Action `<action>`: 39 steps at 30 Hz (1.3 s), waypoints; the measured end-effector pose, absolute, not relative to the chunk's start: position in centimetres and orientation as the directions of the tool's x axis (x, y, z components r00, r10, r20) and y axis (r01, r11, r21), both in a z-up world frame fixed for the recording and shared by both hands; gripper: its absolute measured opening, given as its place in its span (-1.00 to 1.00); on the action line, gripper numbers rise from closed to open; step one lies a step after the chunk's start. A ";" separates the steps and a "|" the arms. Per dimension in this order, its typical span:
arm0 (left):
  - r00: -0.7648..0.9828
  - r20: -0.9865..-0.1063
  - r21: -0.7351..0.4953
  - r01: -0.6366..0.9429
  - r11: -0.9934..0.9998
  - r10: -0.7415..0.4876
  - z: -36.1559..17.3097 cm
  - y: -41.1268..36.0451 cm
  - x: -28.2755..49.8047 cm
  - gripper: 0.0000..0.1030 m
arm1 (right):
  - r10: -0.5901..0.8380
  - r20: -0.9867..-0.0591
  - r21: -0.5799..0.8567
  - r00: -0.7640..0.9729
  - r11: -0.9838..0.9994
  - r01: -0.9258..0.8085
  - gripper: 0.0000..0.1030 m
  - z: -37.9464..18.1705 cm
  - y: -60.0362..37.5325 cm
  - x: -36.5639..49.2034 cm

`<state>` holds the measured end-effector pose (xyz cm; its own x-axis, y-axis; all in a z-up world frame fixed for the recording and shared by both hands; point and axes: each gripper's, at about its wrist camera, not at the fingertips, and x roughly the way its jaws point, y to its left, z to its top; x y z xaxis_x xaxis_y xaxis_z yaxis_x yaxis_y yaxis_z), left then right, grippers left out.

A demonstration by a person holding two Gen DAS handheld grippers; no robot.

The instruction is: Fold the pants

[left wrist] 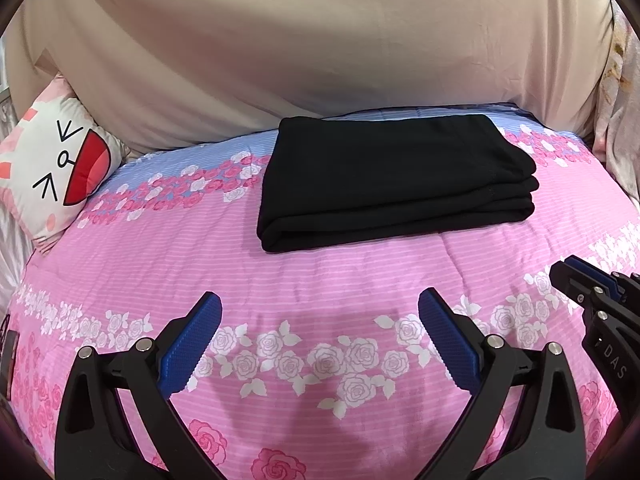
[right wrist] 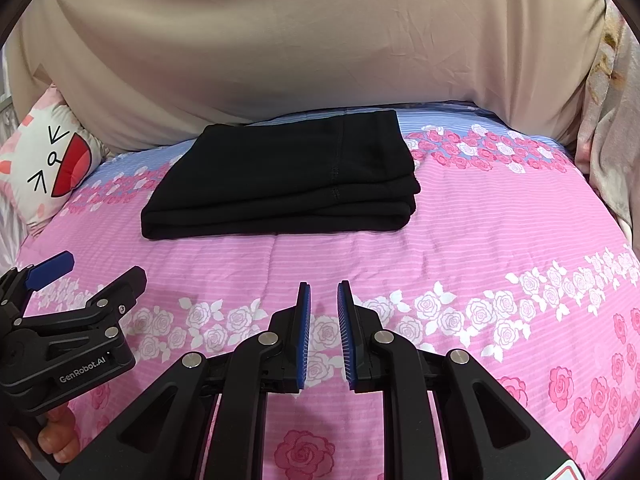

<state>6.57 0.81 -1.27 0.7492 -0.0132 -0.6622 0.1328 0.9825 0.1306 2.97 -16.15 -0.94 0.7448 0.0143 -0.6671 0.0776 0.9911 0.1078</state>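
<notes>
1. We see the black pants (left wrist: 394, 180) lying as a compact, squared bundle of several stacked layers on the pink floral bedspread (left wrist: 320, 280), toward the far side of the bed near the beige fabric-draped backing (left wrist: 320, 40). The layered edges face us and to the right, so we judge the folding to be essentially finished, with the bundle set back out of the working space.

2. Our left gripper (left wrist: 320, 340) hangs over bare bedspread with its blue pads (left wrist: 192, 344) spread wide and nothing between them. It sits well apart from the pants, which suits a tool that has let go.

3. Our right gripper (right wrist: 323, 336) has its pads (right wrist: 304, 336) drawn near each other but with a narrow gap showing; only the bedspread is visible through it, so it holds nothing.

4. Both tools point down at the bed side by side, each visible at the edge of the other's view, and neither touches the cloth. We read this as a resting pose after the last fold.

5. A cartoon cushion (left wrist: 52, 172) leans at the far left, clear of the bundle.

6. The far side of the bundle is hidden from us, so it may be less tidy there than the near edge suggests.
</notes>
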 end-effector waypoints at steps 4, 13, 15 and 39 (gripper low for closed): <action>0.749 -0.663 0.130 0.137 0.982 -0.016 -1.2 0.8 6.5 0.87 | 0.013 -0.666 0.108 0.746 0.991 0.079 -0.70 -0.9 -16.1 3.0; 0.750 -0.661 0.130 0.137 0.982 -0.017 -1.2 0.8 6.5 0.87 | 0.011 -0.666 0.106 0.746 0.991 0.080 -0.70 -0.9 -16.1 2.9; 0.749 -0.662 0.130 0.135 0.982 -0.015 -1.2 0.9 6.6 0.87 | 0.011 -0.666 0.106 0.745 0.991 0.080 -0.70 -0.9 -16.1 2.9; 0.754 -0.657 0.142 0.134 0.981 -0.009 -1.2 0.8 6.6 0.87 | 0.011 -0.667 0.105 0.745 0.991 0.080 -0.70 -0.9 -16.1 2.9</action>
